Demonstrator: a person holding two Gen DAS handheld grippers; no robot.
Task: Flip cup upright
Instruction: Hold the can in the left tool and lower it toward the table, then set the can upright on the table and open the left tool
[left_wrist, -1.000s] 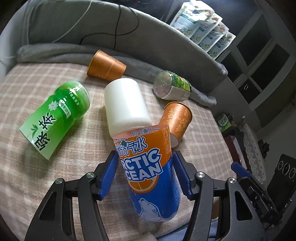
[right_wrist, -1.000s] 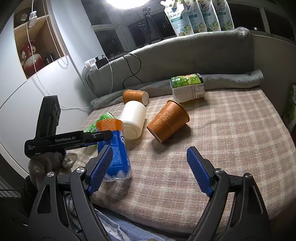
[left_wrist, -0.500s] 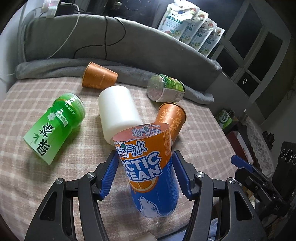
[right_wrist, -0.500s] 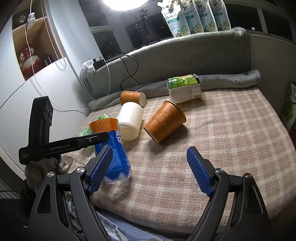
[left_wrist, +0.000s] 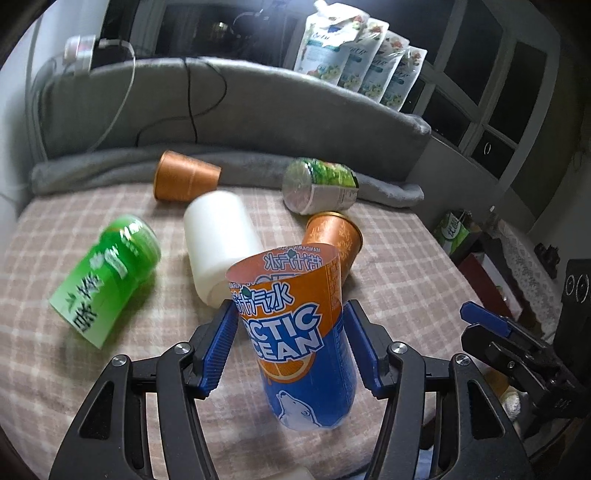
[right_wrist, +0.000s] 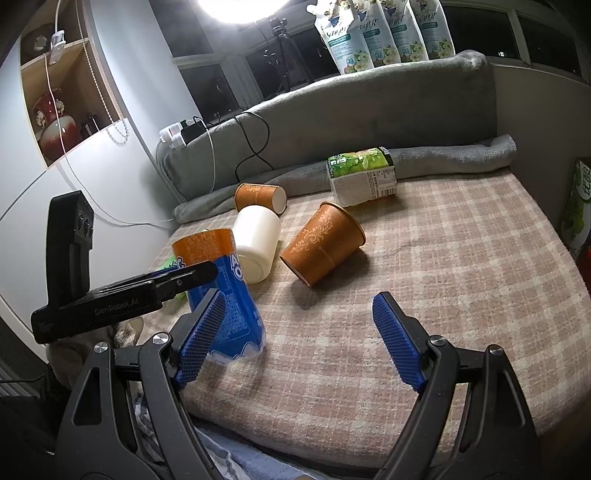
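So my left tongs (left_wrist: 290, 345) are clamped on the Arctic Ocean cup (left_wrist: 301, 339), standing mouth-up on the bed (right_wrist: 461, 266) just in front of the white cup (left_wrist: 218, 240), while my right tongs (right_wrist: 301, 341) hang wide open beside it, holding nothing.

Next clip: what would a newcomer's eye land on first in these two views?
The orange-and-blue Arctic Ocean cup dominates, standing open end up at the near edge of the checked blanket between the fingers of the left gripper. Behind it lie tipped cups: a white cup, a green cup and two brown paper cups. The right gripper hangs open and empty.
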